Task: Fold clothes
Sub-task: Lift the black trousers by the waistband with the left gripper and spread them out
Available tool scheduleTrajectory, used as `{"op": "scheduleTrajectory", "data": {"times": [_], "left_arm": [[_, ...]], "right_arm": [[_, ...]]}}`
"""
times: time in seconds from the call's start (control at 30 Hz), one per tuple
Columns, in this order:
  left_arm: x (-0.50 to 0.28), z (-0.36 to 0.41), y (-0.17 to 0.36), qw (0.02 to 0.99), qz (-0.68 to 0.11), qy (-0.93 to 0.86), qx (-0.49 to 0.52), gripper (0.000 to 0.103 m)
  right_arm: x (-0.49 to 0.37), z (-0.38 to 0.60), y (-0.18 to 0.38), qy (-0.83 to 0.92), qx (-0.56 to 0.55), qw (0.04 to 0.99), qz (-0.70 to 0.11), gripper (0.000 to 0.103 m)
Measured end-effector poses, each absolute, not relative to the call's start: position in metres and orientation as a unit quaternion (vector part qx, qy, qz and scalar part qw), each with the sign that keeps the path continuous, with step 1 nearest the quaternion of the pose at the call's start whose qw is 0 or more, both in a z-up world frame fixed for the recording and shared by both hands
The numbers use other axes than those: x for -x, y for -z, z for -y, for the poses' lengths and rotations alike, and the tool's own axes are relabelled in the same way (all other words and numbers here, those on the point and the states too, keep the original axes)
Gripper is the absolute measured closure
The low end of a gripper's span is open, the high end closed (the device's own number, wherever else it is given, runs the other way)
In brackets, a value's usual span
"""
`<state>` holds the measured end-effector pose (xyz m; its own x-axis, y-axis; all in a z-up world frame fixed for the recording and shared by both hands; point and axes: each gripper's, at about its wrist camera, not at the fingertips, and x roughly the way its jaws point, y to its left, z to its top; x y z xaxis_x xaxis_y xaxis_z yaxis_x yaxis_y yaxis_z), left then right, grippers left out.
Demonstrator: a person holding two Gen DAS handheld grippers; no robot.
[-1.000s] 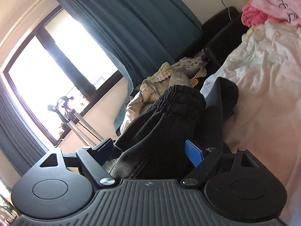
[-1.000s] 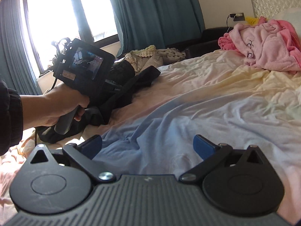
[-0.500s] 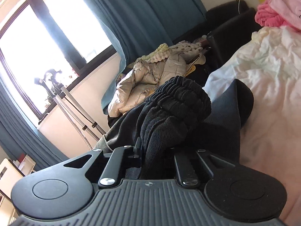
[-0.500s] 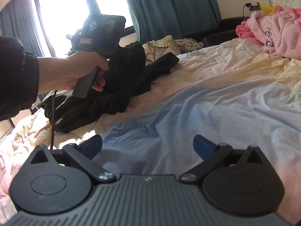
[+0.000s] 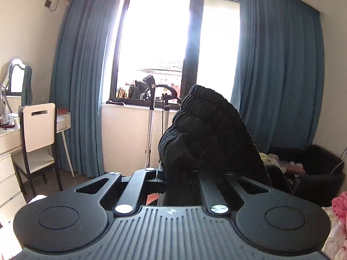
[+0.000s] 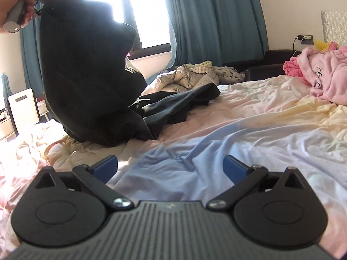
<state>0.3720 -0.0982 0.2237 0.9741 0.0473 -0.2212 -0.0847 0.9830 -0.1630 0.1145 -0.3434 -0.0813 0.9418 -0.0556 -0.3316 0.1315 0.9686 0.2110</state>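
The left claw [image 5: 181,173] was clamped tight on the gathered, ribbed band of a black garment [image 5: 208,134], probably trousers, though backlight from the window [image 5: 173,49] left the fabric a near silhouette. In the left wrist view the bunched cloth rose from between the closed fingers at the centre of the frame, in front of the teal curtains [image 5: 277,75]. A white chair [image 5: 39,127] stood at the left edge of that view beside a pale desk, and a garment steamer stand [image 5: 151,119] stood below the window sill.

In the right wrist view the same garment [image 6: 86,75] hung at the upper left of the frame from the left claw, whose grey handle was gripped by the person's hand [image 6: 15,6] in the top left corner. The lower part of the garment still lay on the bed [image 6: 249,117], trailing toward the centre of the frame over the rumpled pastel sheet.

The right claw [image 6: 170,168] stood wide open at the bottom of the frame, its blue pads [image 6: 106,165] well apart with nothing between them, just above the blue patch of sheet. A beige puffer jacket [image 6: 186,78] lay beyond the black garment at the far edge of the bed, and a pink fleece garment [image 6: 321,73] was heaped at the right edge.
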Motion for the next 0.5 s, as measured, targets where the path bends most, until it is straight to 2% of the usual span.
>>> {"op": "scheduleTrajectory", "data": {"times": [0.1, 0.23, 0.4, 0.5], "left_arm": [[-0.349, 0.022, -0.224, 0.976, -0.118, -0.082, 0.163, 0.093], [-0.324, -0.085, -0.181, 0.939, -0.167, -0.149, 0.260, 0.094], [-0.295, -0.199, -0.089, 0.880, -0.233, -0.218, 0.352, 0.094], [-0.280, -0.239, -0.034, 0.845, -0.259, -0.235, 0.405, 0.094]], "right_arm": [[-0.113, 0.337, 0.079, 0.046, -0.104, 0.980, -0.165, 0.000], [-0.114, 0.330, 0.081, 0.040, -0.097, 0.979, -0.174, 0.000], [-0.116, 0.319, 0.085, 0.031, -0.085, 0.979, -0.180, 0.000], [-0.120, 0.315, 0.088, 0.028, -0.081, 0.978, -0.189, 0.000]]}}
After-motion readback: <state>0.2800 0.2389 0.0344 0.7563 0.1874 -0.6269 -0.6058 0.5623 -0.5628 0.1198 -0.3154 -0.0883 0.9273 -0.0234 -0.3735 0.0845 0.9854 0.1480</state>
